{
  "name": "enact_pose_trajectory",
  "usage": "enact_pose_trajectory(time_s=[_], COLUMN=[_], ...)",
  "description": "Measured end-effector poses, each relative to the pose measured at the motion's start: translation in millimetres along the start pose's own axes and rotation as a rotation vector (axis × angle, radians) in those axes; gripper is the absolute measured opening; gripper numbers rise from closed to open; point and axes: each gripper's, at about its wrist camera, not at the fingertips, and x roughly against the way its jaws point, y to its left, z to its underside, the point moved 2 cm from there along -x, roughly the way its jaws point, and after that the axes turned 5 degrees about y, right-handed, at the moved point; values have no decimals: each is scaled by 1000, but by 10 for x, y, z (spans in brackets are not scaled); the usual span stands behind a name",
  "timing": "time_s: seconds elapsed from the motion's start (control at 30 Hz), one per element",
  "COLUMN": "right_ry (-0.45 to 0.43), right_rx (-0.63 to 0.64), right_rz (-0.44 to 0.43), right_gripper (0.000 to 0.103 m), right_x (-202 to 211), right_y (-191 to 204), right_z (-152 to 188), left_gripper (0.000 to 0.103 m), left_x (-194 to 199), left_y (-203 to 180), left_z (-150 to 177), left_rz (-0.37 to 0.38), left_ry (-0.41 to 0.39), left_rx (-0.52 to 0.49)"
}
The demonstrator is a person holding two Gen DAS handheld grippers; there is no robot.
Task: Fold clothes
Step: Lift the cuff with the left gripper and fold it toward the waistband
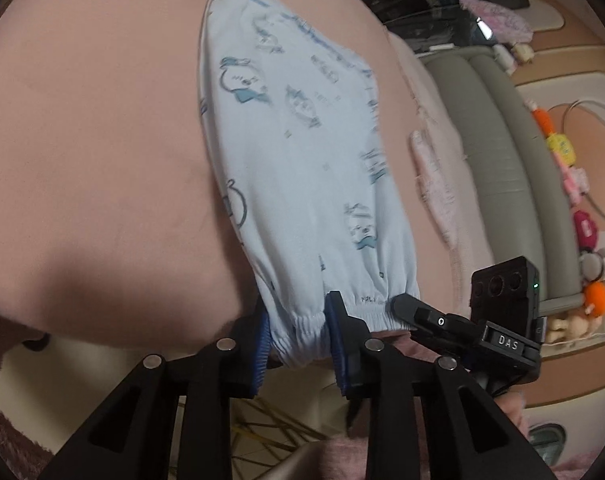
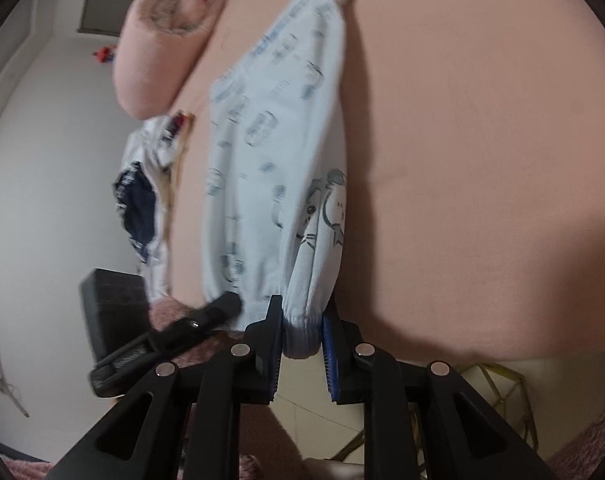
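Both the left gripper [image 1: 298,334] and right gripper [image 2: 302,338] are clamped on the elastic cuffs of pale blue cartoon-print cotton pants [image 1: 302,152] stretched across the pink bedsheet [image 1: 94,128], with a rolled pink blanket [image 2: 158,48] and crumpled white-and-navy garment [image 2: 146,192] alongside.

The letters "DAS" stand in white on a small black plate on the right gripper [image 1: 402,304], seen from the left wrist. Tiny print on the light blue garment's [image 1: 302,160] elastic cuff is perhaps lettering, too blurred to read.
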Motion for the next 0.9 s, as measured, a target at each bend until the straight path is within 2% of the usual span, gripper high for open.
enact_pose_trajectory(time_s=[0.13, 0.3, 0.43, 0.63, 0.77, 0.83, 0.87, 0.9], right_ry=[-68, -84, -85, -114, -136, -167, -177, -176], right_rx=[30, 15, 5, -62, -85, -86, -87, -96], right_rz=[-20, -85, -89, -79, -102, -119, -130, -134], right_gripper=[15, 16, 16, 16, 16, 16, 18, 18], right_x=[127, 226, 199, -13, -118, -112, -106, -128], right_y=[181, 365, 416, 341, 310, 300, 281, 246], right_z=[-167, -436, -702, -1127, -1341, -1444, -1495, -1545], left_gripper=[22, 22, 22, 22, 23, 28, 43, 54], left_x=[106, 175, 124, -15, -19, -45, -66, -102], left_y=[-72, -85, -38, 214, 263, 292, 318, 346], left_z=[-79, -337, -619, -1036, -1361, -1492, -1537, -1556], left_rz=[82, 195, 187, 207, 211, 193, 188, 195], left_ry=[-45, -58, -66, -99, -97, -89, -80, -64], left_rx=[10, 122, 168, 296, 301, 307, 315, 326])
